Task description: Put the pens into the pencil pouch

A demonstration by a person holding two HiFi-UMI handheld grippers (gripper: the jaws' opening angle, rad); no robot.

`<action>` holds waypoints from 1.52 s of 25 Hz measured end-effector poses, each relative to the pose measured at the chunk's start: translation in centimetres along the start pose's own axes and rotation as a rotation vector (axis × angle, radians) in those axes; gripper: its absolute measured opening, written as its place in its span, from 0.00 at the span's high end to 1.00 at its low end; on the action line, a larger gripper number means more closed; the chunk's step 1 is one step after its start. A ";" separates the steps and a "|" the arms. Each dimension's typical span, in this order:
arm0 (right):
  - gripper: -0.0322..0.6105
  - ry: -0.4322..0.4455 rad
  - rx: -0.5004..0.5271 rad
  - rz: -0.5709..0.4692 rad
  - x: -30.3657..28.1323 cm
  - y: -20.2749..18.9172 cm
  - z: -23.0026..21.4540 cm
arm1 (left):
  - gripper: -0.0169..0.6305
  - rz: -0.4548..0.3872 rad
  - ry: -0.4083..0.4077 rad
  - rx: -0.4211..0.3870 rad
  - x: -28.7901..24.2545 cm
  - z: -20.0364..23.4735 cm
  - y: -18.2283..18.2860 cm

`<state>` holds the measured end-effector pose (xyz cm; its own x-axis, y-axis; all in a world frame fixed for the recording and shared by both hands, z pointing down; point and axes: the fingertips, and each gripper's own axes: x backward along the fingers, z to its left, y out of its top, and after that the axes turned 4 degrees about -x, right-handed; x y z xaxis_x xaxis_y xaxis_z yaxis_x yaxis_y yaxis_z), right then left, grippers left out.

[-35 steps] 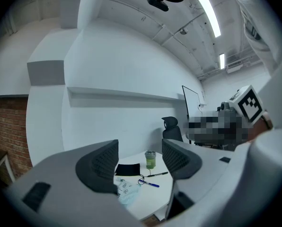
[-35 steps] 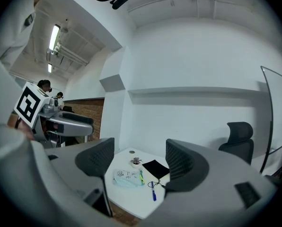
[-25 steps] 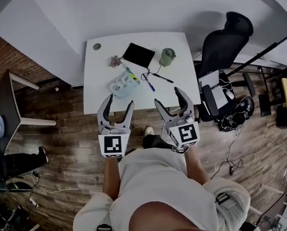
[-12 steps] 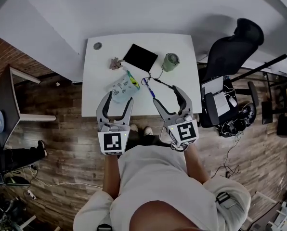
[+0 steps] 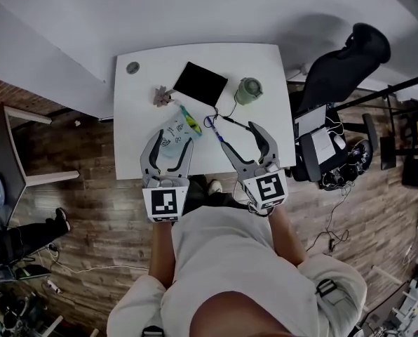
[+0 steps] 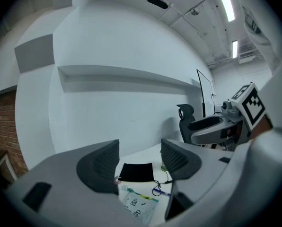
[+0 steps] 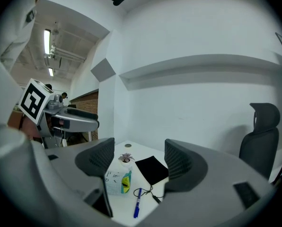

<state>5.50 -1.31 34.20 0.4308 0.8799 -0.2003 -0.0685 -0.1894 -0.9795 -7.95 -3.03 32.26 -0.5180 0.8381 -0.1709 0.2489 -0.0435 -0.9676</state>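
**Both tongs open and empty over the near edge of the surface; pens not yet in pouch**

Left tongs [image 6: 138, 162]: jaws wide apart, nothing between them. The left gripper view looks through the gap, over the surface, to the wall. Right tongs [image 7: 138, 162]: jaws also wide apart, nothing held. Both are held side by side in the air at the near edge of the white rectangular surface [image 5: 139, 111], apart from each other.

In the head view the pale patterned fabric pencil pouch [image 5: 174, 133] shows in the gap of the left tongs. The left gripper view puts it lower down and ahead, lying flat on the surface and not touched. The pouch end with the green and yellow patch points toward the far side.

The blue pen [image 7: 136, 204] lies on the surface just right of the pouch, outside it, ahead of the right tongs. A thin black looped cord [image 7: 147, 191] lies at its far end. Just right of that is what looks like a black pen [image 5: 236, 123], too small to be sure.

Farther back:
- a flat black rectangular pad [image 5: 202, 84]
- a small pinkish potted plant [image 7: 126, 158] to the pad's left
- a green round cup [image 5: 250, 90] to the pad's right

A black office chair [image 5: 346, 65] stands right of the surface on a wood plank floor [image 5: 76, 209].
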 end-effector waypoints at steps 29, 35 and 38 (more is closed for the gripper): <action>0.58 -0.057 -0.066 0.609 -7.0 -22.1 -0.9 | 0.60 0.442 -0.355 0.127 -9.9 -1.1 -18.4; 0.63 -0.049 -0.059 0.731 -6.9 -26.6 -1.2 | 0.61 0.471 -0.365 0.135 -10.6 -1.5 -19.5; 0.67 -0.020 -0.066 0.762 -7.3 -28.1 -1.1 | 0.62 0.494 -0.357 0.138 -10.7 -1.7 -20.1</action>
<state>5.27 -2.84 63.23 0.2690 0.5030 -0.8213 -0.2864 -0.7724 -0.5669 -5.97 -10.21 53.88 -0.6164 0.4683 -0.6331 0.4333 -0.4696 -0.7692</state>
